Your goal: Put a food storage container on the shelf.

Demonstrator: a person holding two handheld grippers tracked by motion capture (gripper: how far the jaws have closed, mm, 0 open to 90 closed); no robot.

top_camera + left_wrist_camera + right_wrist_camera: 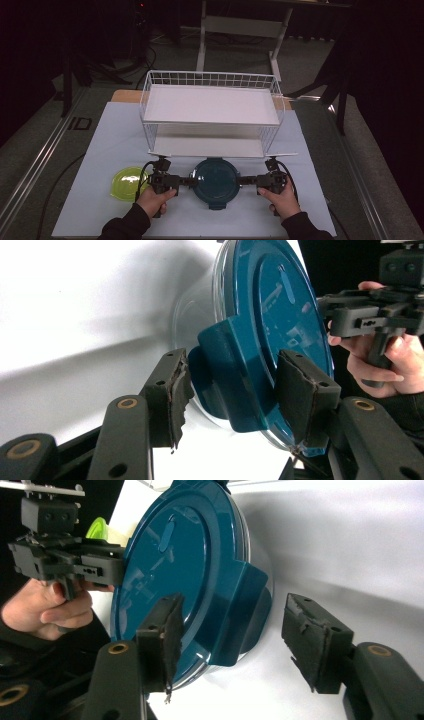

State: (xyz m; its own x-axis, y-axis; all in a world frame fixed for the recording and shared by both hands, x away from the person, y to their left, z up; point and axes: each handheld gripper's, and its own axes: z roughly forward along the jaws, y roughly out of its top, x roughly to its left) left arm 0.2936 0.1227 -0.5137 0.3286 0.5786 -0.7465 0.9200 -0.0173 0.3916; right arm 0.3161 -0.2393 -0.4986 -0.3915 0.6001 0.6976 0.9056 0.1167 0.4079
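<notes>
Black sleeves enter the high view from the bottom edge, at about 6 o'clock, and each hand holds a two-jaw tool. The left gripper (pixel 186 182) stands at 9 o'clock of the round clear container with the teal plastic lid (pixel 216 180), and the right gripper (pixel 246 181) stands at 3 o'clock of it. The container rests on the white table mat (pixel 100 150), near the front edge.

In the left gripper view, the left gripper (pixel 235 390) has its jaws around the teal side latch (pixel 225 375); one pad seems to touch the lid top, the other pad is still a little apart, so I judge that it does not grip yet. In the right gripper view, the right gripper (pixel 232 640) is open around the opposite latch (pixel 245 610), with a clear gap at the far pad.

At 9 o'clock of the left hand lies a yellow-green translucent bowl (pixel 126 183). Farther, at 12 o'clock, stands a white wire two-shelf rack (pixel 210 107).

The risk, in my judgement: if one side closes before the other, the container can slide or tilt on the smooth mat. The latches could also slip off the worn pads during a lift.
</notes>
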